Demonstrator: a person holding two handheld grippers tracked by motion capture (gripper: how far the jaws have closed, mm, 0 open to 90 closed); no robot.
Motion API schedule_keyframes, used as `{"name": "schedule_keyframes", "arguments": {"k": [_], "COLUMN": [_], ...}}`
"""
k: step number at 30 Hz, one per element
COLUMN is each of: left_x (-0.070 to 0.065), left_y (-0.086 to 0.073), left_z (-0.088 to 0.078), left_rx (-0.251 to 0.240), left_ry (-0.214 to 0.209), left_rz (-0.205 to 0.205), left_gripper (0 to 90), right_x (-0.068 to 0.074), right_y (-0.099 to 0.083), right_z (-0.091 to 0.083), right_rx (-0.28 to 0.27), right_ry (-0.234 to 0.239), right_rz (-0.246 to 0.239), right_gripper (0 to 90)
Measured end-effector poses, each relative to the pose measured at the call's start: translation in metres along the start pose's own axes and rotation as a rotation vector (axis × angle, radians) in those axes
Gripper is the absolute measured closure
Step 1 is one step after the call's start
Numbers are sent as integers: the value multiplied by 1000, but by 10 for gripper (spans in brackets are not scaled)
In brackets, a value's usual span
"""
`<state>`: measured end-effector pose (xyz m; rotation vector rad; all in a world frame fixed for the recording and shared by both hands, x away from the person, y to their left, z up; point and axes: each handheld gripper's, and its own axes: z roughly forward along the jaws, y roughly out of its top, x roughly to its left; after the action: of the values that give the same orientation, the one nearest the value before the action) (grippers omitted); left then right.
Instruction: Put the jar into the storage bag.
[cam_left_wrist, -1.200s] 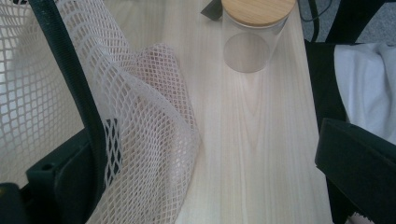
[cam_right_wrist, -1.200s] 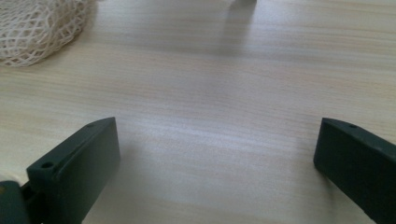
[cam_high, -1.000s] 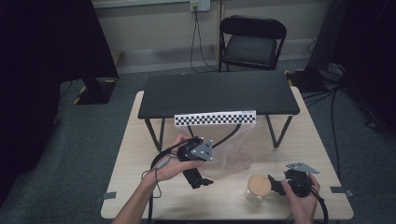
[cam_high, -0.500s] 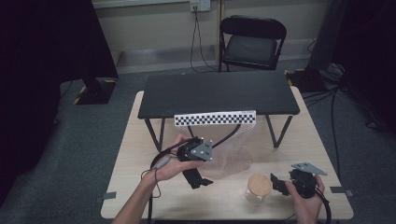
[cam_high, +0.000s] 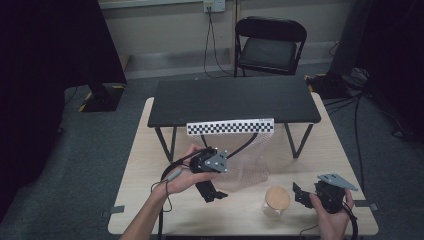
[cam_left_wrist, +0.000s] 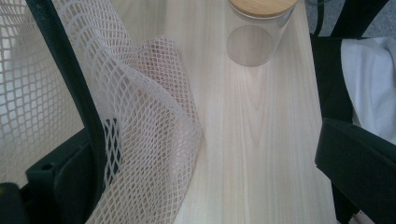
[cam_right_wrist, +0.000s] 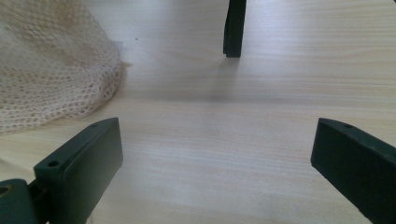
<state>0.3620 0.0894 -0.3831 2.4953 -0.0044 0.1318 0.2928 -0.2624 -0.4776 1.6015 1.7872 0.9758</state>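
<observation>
White mesh bag (cam_high: 245, 162) hangs from the front edge of a black raised shelf (cam_high: 235, 100) and spreads onto the pale wooden worktop (cam_high: 150, 165); the left tongs (cam_high: 210, 189) sit at its lower left side, jaws spread wide apart, with a fold of the mesh (cam_left_wrist: 154, 121) draped over one jaw and lying between the two, not pinched; the other jaw stands well clear of the netting; a glass jar (cam_high: 276, 202) with a wooden lid stands on the worktop just in front of the bag, near its right corner, apart from both tongs; in the left gripper view the jar (cam_left_wrist: 259, 28) lies ahead, beyond the mesh; the right tongs (cam_high: 301, 194) are held low at the right front of the worktop, just beside the jar, jaws wide open with nothing between them but bare wood; in the right gripper view the bag (cam_right_wrist: 51, 70) lies ahead to the left, and one black leg (cam_right_wrist: 233, 28) of the shelf stands on the wood farther off.
</observation>
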Motion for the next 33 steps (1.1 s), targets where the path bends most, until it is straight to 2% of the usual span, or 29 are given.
{"name": "schedule_keyframes", "arguments": {"k": [6, 16, 23, 24, 27, 33], "left_x": [0, 0, 0, -1, 0, 0], "left_y": [0, -2, -2, -2, -2, -2], "left_z": [1, 1, 0, 0, 0, 1], "left_rx": [2, -2, -4, -4, -7, -5], "left_ry": [2, 3, 4, 4, 1, 2], "left_rz": [-3, -12, -14, -15, -16, -18], "left_gripper": [4, 4, 4, 4, 5, 4], "right_x": [1, 8, 21, 25, 30, 46], "right_y": [3, 10, 15, 18, 19, 19], "right_z": [-9, -25, -33, -38, -42, -45], "right_rx": [-11, -55, -69, -78, -88, -68], "right_ry": [42, 102, 159, 182, 190, 233], "right_rz": [4, -17, -41, -46, -54, -95], "right_gripper": [27, 44, 42, 42, 41, 42]}}
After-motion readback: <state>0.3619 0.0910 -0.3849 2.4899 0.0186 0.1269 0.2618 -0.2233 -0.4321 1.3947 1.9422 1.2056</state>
